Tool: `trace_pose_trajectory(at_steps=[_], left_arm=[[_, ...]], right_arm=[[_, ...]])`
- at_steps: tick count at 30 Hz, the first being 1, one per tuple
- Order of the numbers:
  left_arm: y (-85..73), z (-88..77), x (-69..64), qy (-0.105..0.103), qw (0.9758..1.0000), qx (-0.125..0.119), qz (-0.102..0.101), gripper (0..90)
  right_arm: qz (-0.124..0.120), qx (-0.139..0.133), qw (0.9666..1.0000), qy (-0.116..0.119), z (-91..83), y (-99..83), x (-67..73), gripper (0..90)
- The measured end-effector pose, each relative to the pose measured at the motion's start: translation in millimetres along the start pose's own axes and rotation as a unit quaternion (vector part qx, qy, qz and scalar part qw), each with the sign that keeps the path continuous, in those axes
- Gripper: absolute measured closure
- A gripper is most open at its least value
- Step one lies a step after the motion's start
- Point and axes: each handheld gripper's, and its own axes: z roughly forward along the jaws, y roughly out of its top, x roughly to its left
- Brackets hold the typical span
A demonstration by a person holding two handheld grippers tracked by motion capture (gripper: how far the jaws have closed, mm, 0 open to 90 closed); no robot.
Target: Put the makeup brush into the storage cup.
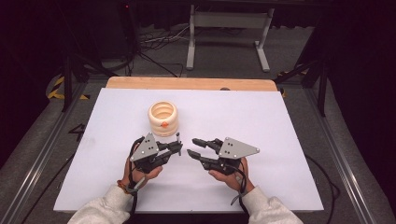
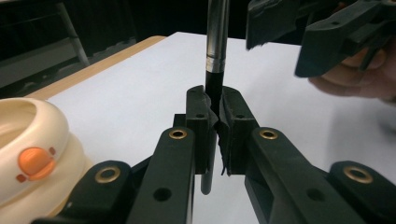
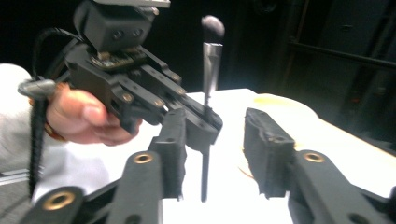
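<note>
Center frame, left claw (image 1: 179, 146) clamps brush (image 2: 217, 42) upright; right claw (image 1: 190, 146) empty, part-open; next: lower it into cream cup (image 1: 163, 117).

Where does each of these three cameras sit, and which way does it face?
High view: overhead, looking forward and down on the white table, both hands and sleeves.
Left gripper view: rides the left gripper, along jaws shut on an upright brush.
Right gripper view: rides the right gripper, facing the left hand.
Shared: brush, cream holder.

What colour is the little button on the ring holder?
Orange. The button sits on the cream holder, clearest in the left gripper view.
</note>
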Motion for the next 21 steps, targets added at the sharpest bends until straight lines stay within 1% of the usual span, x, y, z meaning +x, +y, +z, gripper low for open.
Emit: trace_pose_trajectory(at_steps=[1, 2, 3, 4, 5, 6, 7, 9, 10, 11, 13, 15, 16, 17, 18, 19, 21], left_arm=[[0.6, -1.2, 0.8, 0.001, 1.0, -0.004, -0.004, 84.0], [0.6, -1.2, 0.8, 0.001, 1.0, -0.004, -0.004, 84.0], [1.1, -2.3, 1.6, 0.002, 1.0, -0.004, -0.003, 84.0], [1.1, -3.1, 2.2, 0.004, 1.0, -0.006, -0.006, 84.0], [1.3, -4.0, 3.3, 0.006, 1.0, -0.004, -0.004, 83.9], [1.3, -4.5, 3.7, 0.008, 1.0, -0.004, -0.003, 83.9], [1.6, -5.4, 4.4, 0.008, 1.0, -0.003, -0.003, 84.0], [3.1, -7.6, 6.3, 0.01, 0.9999, -0.008, -0.004, 84.0], [3.3, -8.1, 6.4, 0.01, 0.9999, -0.01, -0.006, 83.9], [3.7, -9.1, 7.3, 0.011, 0.9999, -0.009, -0.003, 83.9], [3.9, -10.6, 8.0, 0.014, 0.9998, -0.011, -0.005, 84.0], [5.0, -13.0, 9.8, 0.017, 0.9997, -0.016, -0.008, 84.0], [5.1, -13.9, 10.5, 0.018, 0.9997, -0.016, -0.007, 83.9], [5.1, -14.4, 10.7, 0.019, 0.9997, -0.017, -0.007, 84.0], [5.4, -15.3, 11.8, 0.019, 0.9997, -0.014, -0.002, 84.0], [5.5, -15.5, 12.2, 0.02, 0.9997, -0.015, -0.003, 84.0], [5.8, -16.0, 13.6, 0.022, 0.9996, -0.017, -0.007, 84.0]], right_arm=[[-0.011, 0.009, 0.9998, -0.011, -7.1, 0.8, -1.6, 49.8], [-0.012, 0.011, 0.9998, -0.014, -10.0, 0.7, -2.6, 47.1], [-0.012, 0.011, 0.9998, -0.014, -10.0, 0.7, -2.6, 47.1], [-0.014, 0.014, 0.9996, -0.019, -15.4, 0.3, -4.5, 44.4], [-0.015, 0.017, 0.9994, -0.027, -20.7, -1.0, -6.8, 40.6], [-0.017, 0.022, 0.9988, -0.041, -25.9, -3.0, -9.0, 38.1], [-0.016, 0.025, 0.9984, -0.048, -29.2, -4.3, -10.2, 36.1], [-0.015, 0.03, 0.9972, -0.067, -38.8, -8.7, -14.7, 31.7], [-0.018, 0.036, 0.9954, -0.087, -45.3, -11.1, -17.6, 26.7], [-0.019, 0.039, 0.9945, -0.095, -48.9, -12.2, -18.8, 26.0], [-0.022, 0.045, 0.9917, -0.118, -58.2, -15.5, -21.9, 22.2], [-0.022, 0.052, 0.9895, -0.133, -68.0, -18.8, -25.3, 21.5], [-0.025, 0.056, 0.9878, -0.143, -71.9, -19.9, -25.9, 19.6], [-0.03, 0.055, 0.9868, -0.15, -74.8, -20.9, -26.8, 17.9], [-0.028, 0.056, 0.986, -0.155, -78.1, -22.0, -27.2, 17.3], [-0.027, 0.06, 0.985, -0.16, -83.2, -23.8, -28.4, 16.5], [-0.027, 0.061, 0.9835, -0.168, -89.2, -26.2, -29.8, 13.5]])
